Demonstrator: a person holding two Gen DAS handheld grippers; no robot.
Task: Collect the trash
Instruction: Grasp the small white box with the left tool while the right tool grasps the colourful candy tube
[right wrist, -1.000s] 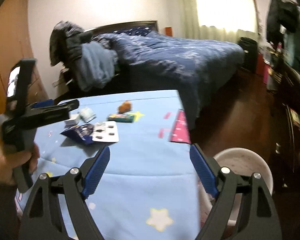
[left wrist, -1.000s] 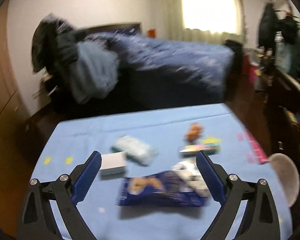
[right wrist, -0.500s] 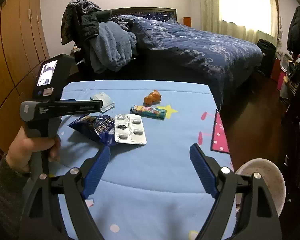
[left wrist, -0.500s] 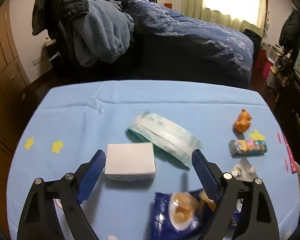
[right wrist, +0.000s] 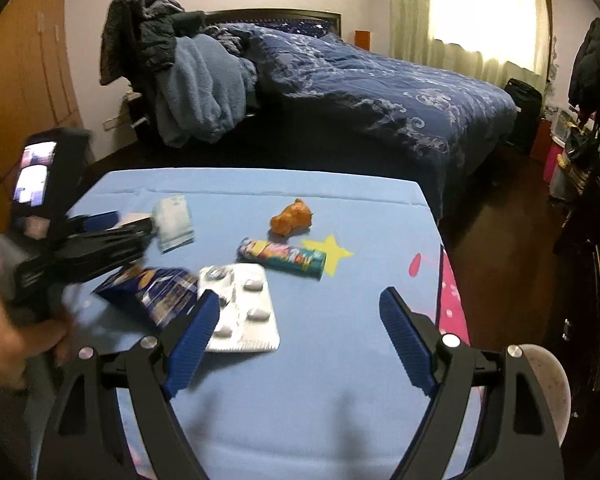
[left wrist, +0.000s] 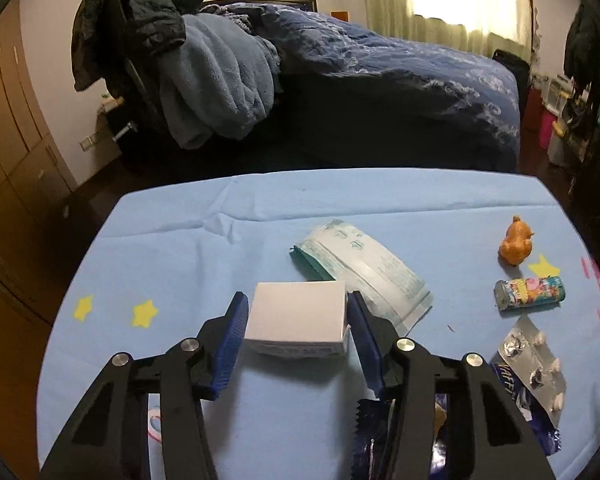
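Note:
On the blue-covered table [left wrist: 172, 264] my left gripper [left wrist: 298, 310] has its blue pads against both sides of a small white box [left wrist: 296, 320]. Behind the box lies a pale green mask packet [left wrist: 364, 268]. A silver pill blister [left wrist: 534, 364] lies on a dark blue snack wrapper [left wrist: 540, 420] at the right. In the right wrist view my right gripper [right wrist: 300, 316] is open and empty above the table, with the blister [right wrist: 244, 312] and wrapper [right wrist: 156, 292] by its left finger. The left gripper [right wrist: 100, 236] shows there too.
A colourful small tube [right wrist: 282, 258] and an orange toy figure [right wrist: 292, 218] lie mid-table. A white bin [right wrist: 548, 392] stands on the floor past the table's right edge. A bed with a blue duvet [right wrist: 380, 92] and a chair piled with clothes [right wrist: 180, 80] stand beyond.
My left gripper moved forward and left from over the snack wrapper and closed its fingers onto the white box. My right gripper moved forward towards the blister.

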